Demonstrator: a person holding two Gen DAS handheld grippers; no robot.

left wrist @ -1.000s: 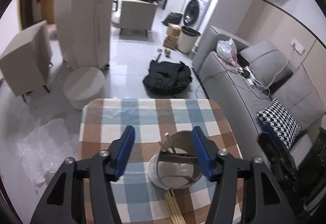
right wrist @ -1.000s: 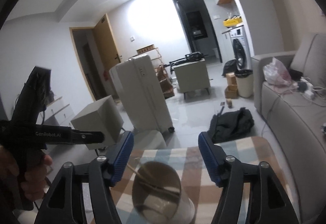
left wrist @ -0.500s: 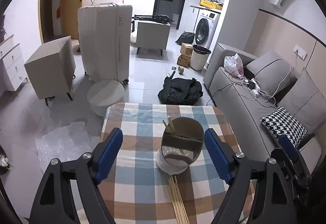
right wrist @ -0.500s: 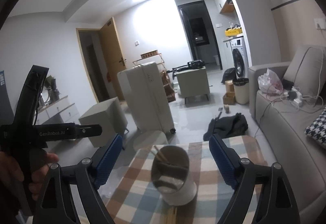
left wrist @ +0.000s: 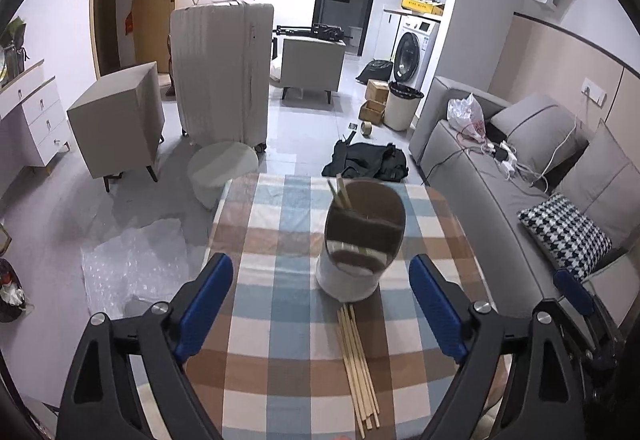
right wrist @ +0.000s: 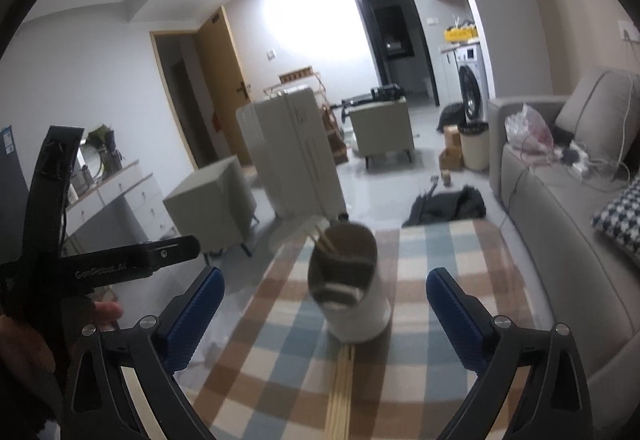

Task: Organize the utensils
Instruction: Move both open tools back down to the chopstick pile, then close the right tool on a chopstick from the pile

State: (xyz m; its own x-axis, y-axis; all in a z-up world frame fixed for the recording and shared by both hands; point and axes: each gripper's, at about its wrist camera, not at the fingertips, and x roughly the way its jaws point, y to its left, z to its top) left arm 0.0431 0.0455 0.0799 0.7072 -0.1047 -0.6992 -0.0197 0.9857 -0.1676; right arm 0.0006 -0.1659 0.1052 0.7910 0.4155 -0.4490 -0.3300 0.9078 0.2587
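Observation:
A white utensil holder (left wrist: 352, 272) with a brown inner divider stands on the checked tablecloth (left wrist: 280, 340). Two chopsticks (left wrist: 340, 192) stick out of its back left. Several loose wooden chopsticks (left wrist: 358, 348) lie on the cloth just in front of it. My left gripper (left wrist: 320, 292) is open and empty, its fingers either side of the holder and above the cloth. In the right wrist view the holder (right wrist: 356, 304) and the loose chopsticks (right wrist: 340, 392) show between the fingers of my right gripper (right wrist: 326, 308), which is open and empty.
A grey sofa (left wrist: 500, 180) with a houndstooth cushion (left wrist: 568, 232) runs along the table's right side. A round stool (left wrist: 222, 168), a white suitcase (left wrist: 222, 68) and a black bag (left wrist: 366, 160) are on the floor beyond the table. The left gripper's body (right wrist: 100, 264) shows left in the right wrist view.
Both grippers have pulled back and up from the holder. The holder now looks smaller and farther, and more of the loose chopsticks show in front of it.

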